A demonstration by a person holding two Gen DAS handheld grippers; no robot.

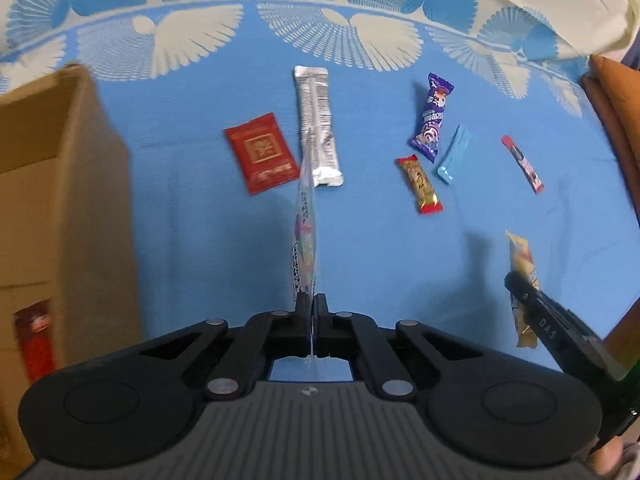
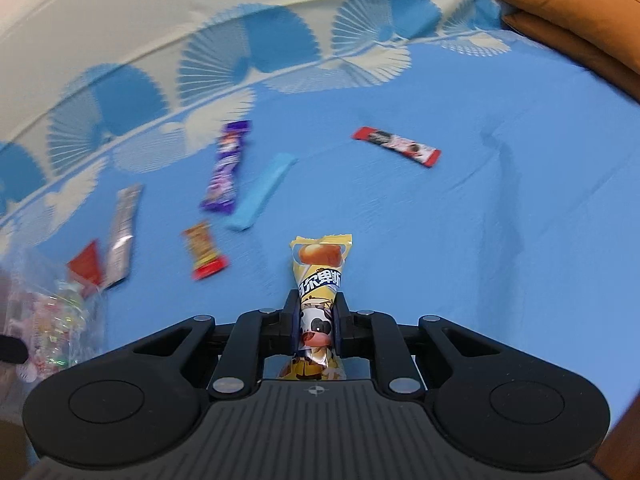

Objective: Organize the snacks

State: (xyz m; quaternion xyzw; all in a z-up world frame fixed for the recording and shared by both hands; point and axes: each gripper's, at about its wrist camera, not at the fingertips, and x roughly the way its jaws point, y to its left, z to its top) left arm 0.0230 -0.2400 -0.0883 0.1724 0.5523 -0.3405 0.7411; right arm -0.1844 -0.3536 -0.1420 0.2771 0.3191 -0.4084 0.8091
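My left gripper (image 1: 312, 304) is shut on a clear candy bag (image 1: 305, 236), seen edge-on and hanging above the blue cloth. My right gripper (image 2: 316, 316) is shut on a yellow cow-print snack packet (image 2: 320, 276), lifted off the cloth; the same packet (image 1: 520, 264) shows at the right of the left wrist view. On the cloth lie a red packet (image 1: 262, 152), a silver bar (image 1: 318, 128), a purple wrapper (image 1: 432, 118), a light blue bar (image 1: 452, 156), a red-ended nut bar (image 1: 420, 184) and a thin red stick (image 1: 522, 164).
A cardboard box (image 1: 68, 200) stands at the left with a red item (image 1: 34, 340) inside. An orange cushion (image 2: 572, 12) lies at the far right edge. The blue cloth (image 2: 500, 220) has a white fan-patterned border at the back.
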